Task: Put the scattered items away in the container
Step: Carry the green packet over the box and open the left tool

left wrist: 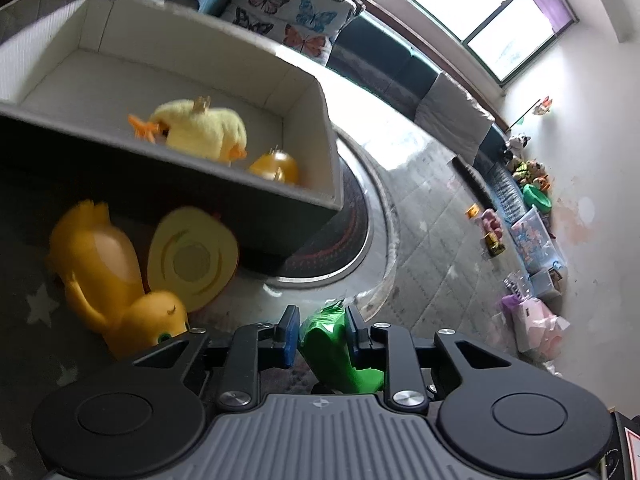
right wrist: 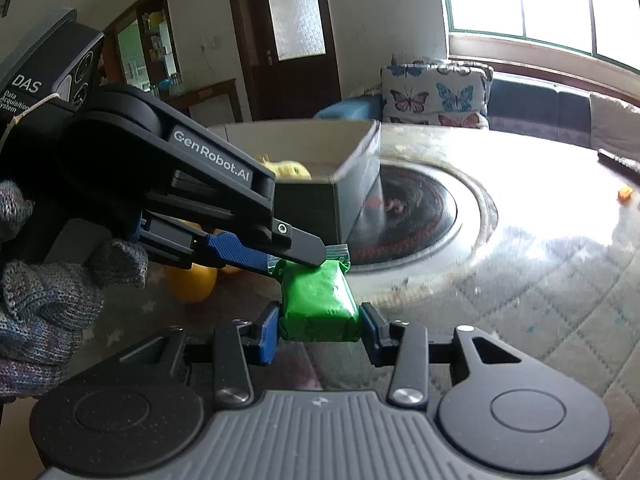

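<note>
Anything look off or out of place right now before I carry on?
Yes: both grippers are clamped on the same green packet, the right gripper on its body, the left gripper on its crimped end. An orange duck toy lies tipped over outside the container.

Both tongs, left [right wrist: 298,258] and right [right wrist: 320,332], are clamped, angled downward.

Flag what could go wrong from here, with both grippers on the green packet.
1. Both the right gripper and the left gripper clamp the green packet; pulling apart may tear its wrapper.
2. The left pinches only the crinkled end, so it may slip.
3. The yellow duck toy lies beside the bin and could get knocked.
</note>
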Motion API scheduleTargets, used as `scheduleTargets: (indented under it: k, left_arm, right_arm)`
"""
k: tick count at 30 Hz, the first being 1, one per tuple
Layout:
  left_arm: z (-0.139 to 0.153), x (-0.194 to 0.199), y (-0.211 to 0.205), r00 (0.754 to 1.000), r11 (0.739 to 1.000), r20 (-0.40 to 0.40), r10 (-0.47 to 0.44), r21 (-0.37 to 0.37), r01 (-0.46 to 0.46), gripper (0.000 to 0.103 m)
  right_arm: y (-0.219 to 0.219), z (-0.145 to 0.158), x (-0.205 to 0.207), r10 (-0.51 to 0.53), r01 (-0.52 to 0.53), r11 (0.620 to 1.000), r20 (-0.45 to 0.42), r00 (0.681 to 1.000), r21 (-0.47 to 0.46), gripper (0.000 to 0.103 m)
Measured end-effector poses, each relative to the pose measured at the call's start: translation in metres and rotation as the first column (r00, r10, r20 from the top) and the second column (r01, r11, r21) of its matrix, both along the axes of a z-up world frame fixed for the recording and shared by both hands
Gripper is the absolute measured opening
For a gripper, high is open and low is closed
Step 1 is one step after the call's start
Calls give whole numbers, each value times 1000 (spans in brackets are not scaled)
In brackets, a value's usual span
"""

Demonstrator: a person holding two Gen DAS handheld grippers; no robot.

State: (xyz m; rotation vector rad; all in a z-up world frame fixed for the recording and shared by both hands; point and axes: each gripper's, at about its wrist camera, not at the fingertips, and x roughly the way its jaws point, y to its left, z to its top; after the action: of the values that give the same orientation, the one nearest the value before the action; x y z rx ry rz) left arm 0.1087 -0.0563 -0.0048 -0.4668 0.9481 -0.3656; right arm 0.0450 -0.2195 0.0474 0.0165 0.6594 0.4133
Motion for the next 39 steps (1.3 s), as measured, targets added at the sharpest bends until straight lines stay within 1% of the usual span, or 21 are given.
scheduleTargets:
  k: [7, 11, 14, 21, 24, 27, 30, 33, 39]
  left_arm:
    - [35, 12, 14, 995, 999, 95, 32, -10, -31, 26]
    - [49, 32, 22, 988, 998, 139, 62, -4, -62, 26]
    - [54, 51, 26, 984, 997, 160, 82, 3, -83, 26]
    - [49, 98, 38, 982, 994, 154, 108, -1, -109, 26]
    - [42, 115, 41, 983, 993, 143, 117, 2, -118, 26]
    - [33, 127, 43, 984, 992, 122, 128, 6, -129, 26]
    - [25, 133, 44, 985, 990, 101, 137, 11, -139, 26]
    - [22, 131, 46, 985, 989, 93, 144, 13, -146, 26]
    - [28, 121, 55, 981, 988, 116, 155, 5, -157, 26]
  right_arm:
    - [10, 28, 16, 10, -11, 1000, 86, 996, 12, 41]
    - [21, 39, 41, 13, -15, 1000, 131, 991, 13, 41]
    - [30, 43, 65, 15, -16, 1000, 145, 989, 11, 41]
    - [41, 38, 118, 7, -11, 1000, 133, 991, 25, 40]
    - [43, 31, 136, 0, -4, 999, 118, 993, 31, 40]
    - [47, 24, 151, -2, 0, 1000, 105, 994, 16, 40]
    - [50, 16, 160, 0, 1, 1000, 88, 996, -7, 40]
    - [55, 12, 160, 7, -5, 1000, 90, 996, -27, 41]
    - [58, 13, 157, 10, -6, 999, 95, 995, -42, 42]
